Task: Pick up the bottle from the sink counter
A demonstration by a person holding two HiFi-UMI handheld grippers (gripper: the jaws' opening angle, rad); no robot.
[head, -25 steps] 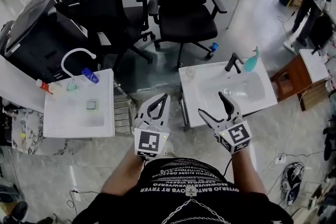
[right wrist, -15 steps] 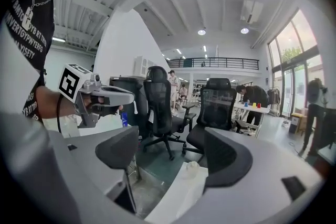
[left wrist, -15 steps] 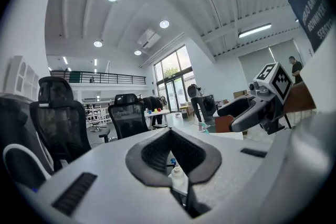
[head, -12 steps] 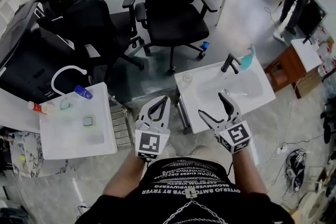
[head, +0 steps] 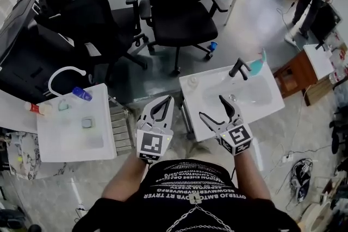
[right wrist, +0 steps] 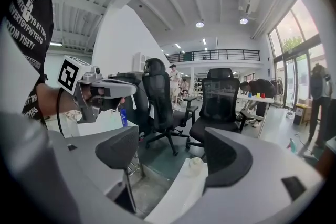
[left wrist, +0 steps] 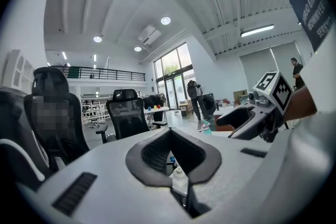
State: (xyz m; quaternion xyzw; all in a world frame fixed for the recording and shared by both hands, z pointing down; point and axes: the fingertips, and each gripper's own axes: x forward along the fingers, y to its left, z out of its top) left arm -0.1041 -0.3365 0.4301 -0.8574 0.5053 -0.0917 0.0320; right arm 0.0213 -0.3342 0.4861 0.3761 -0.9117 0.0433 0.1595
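Note:
A small clear bottle [head: 192, 82] with a pale cap stands at the back left corner of the white sink counter [head: 215, 117]. In the left gripper view the bottle [left wrist: 179, 178] shows through the loop of the fingers; in the right gripper view the bottle [right wrist: 195, 163] shows between them. My left gripper [head: 168, 99] [left wrist: 170, 132] hangs shut and empty, just left of the counter's front corner. Above the counter's front edge my right gripper [head: 212, 107] [right wrist: 173, 152] is open and empty. Both are well short of the bottle.
A black faucet [head: 239, 68] and a teal bottle [head: 259, 64] stand behind the basin. A second white sink [head: 60, 144] at the left carries a blue bottle [head: 81, 94] and a red-capped one [head: 32, 108]. Black office chairs [head: 179, 13] stand beyond; a brown cabinet [head: 293, 81] is to the right.
The head view has swung, so both sinks sit further left in the picture. My right gripper has drifted slightly left over the counter's edge. Neither gripper's jaws have changed.

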